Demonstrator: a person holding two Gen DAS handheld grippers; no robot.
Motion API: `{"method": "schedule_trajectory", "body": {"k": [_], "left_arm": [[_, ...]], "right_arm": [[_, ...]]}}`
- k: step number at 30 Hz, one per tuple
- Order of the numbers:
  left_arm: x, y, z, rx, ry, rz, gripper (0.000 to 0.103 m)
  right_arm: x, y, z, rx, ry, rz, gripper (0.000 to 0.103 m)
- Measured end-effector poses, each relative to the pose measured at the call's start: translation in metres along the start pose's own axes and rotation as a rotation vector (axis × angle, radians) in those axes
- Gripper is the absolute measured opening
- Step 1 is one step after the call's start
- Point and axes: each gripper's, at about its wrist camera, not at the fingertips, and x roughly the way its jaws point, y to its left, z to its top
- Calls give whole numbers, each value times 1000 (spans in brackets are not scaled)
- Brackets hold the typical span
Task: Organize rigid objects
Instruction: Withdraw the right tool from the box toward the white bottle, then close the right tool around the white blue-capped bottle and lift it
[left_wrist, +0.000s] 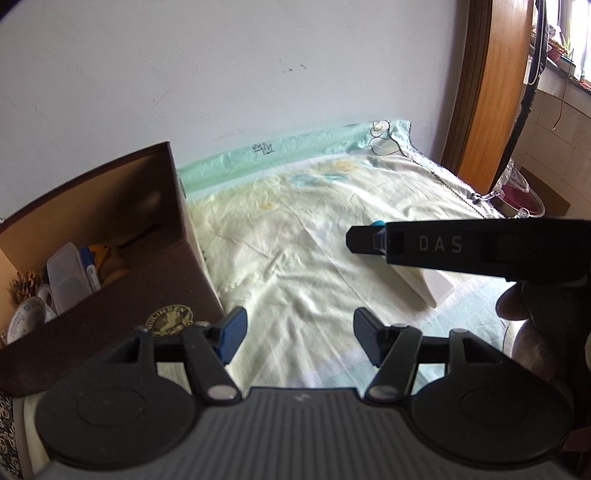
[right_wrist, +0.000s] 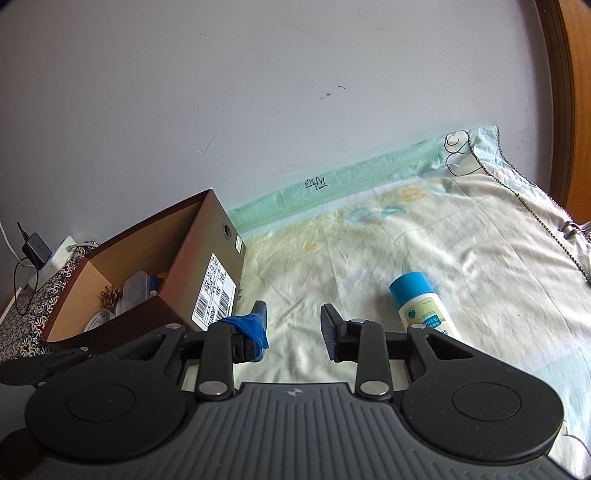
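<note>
A white bottle (right_wrist: 428, 310) with a blue cap lies on the pale bedsheet (right_wrist: 369, 251), just right of my right gripper (right_wrist: 293, 319). That gripper is open with nothing between its fingers, and blue tape wraps its left finger. At the left stands an open brown shoebox (right_wrist: 218, 254) holding a pine cone (right_wrist: 110, 295), a clear plastic case (right_wrist: 135, 290) and other small items. My left gripper (left_wrist: 299, 332) is open and empty above the sheet, beside the shoebox (left_wrist: 155, 280). In the left wrist view the right gripper (left_wrist: 356, 240) comes in from the right and hides most of the bottle (left_wrist: 424, 284).
A charger and power strip (right_wrist: 40, 251) sit on a patterned cloth left of the box. A wall runs behind the bed. A wooden door frame (left_wrist: 491, 92) and a covered pot (left_wrist: 517, 199) are at the right. A thin chain (right_wrist: 517, 192) lies along the sheet's right side.
</note>
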Motion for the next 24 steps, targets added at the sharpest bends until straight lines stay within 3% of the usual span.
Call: {"method": "schedule_trajectory", "body": {"k": [11,17,24], "left_arm": [[38,-11,-18,-30,122,-64,65],[47,-24,-21,12,117,-119,65],[54,-31,-21,26,100,-194,65]], "right_arm": [[-4,-37,-13,39,-9,-71,15],[-2,-64,-15,69,-34,-140,14],[11,-89,-18,138,-8,-147,13]]}}
